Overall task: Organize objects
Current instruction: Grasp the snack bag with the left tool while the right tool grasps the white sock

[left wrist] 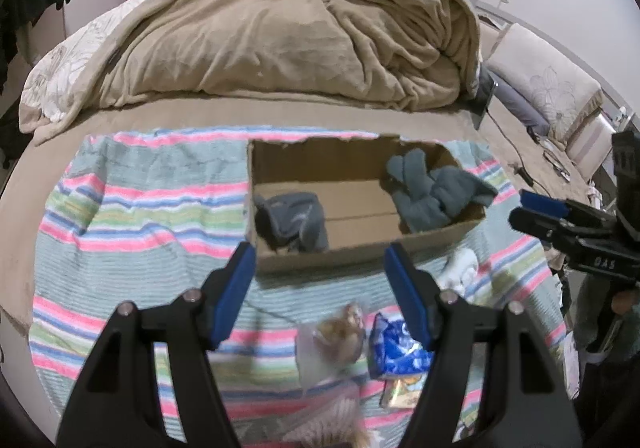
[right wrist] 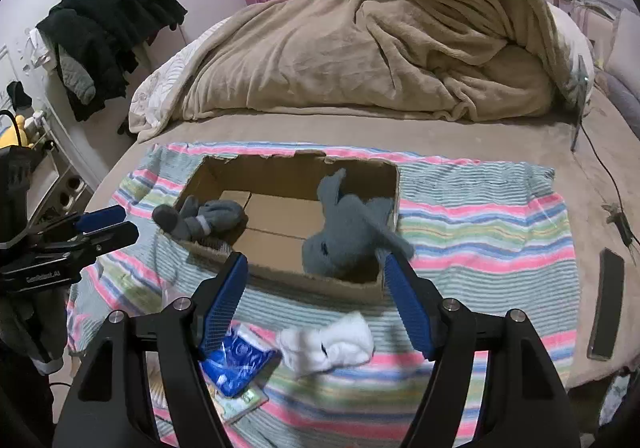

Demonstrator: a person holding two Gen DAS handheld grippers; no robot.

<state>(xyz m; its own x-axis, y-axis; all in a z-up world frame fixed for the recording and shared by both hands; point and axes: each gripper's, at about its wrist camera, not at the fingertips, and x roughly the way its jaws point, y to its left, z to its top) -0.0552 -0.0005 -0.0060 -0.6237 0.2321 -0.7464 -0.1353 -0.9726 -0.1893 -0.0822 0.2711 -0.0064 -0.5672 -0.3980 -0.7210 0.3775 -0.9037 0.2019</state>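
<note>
An open cardboard box (left wrist: pixel 332 260) (right wrist: pixel 280 276) sits on a striped towel (left wrist: pixel 140 215) (right wrist: pixel 480 232) on the bed. Inside lie dark grey socks (left wrist: pixel 292 221) (right wrist: pixel 204 221) at the left and grey-blue socks (left wrist: pixel 432 187) (right wrist: pixel 348 232) at the right. In front of the box lie white socks (right wrist: pixel 332 344) (left wrist: pixel 460 268), a blue snack packet (left wrist: pixel 396 352) (right wrist: pixel 236 364), a clear bag of brown snacks (left wrist: pixel 340 332) and a small card packet (left wrist: pixel 400 388) (right wrist: pixel 240 404). My left gripper (left wrist: pixel 320 296) is open and empty above the snacks. My right gripper (right wrist: pixel 316 308) is open and empty above the white socks.
A tan blanket (left wrist: pixel 300 27) (right wrist: pixel 380 39) is heaped behind the towel. A black phone (right wrist: pixel 608 300) lies at the right bed edge, with cables (right wrist: pixel 616 215) nearby. Pillows (left wrist: pixel 540 87) lie to the right. Dark clothes (right wrist: pixel 108 27) hang at the left.
</note>
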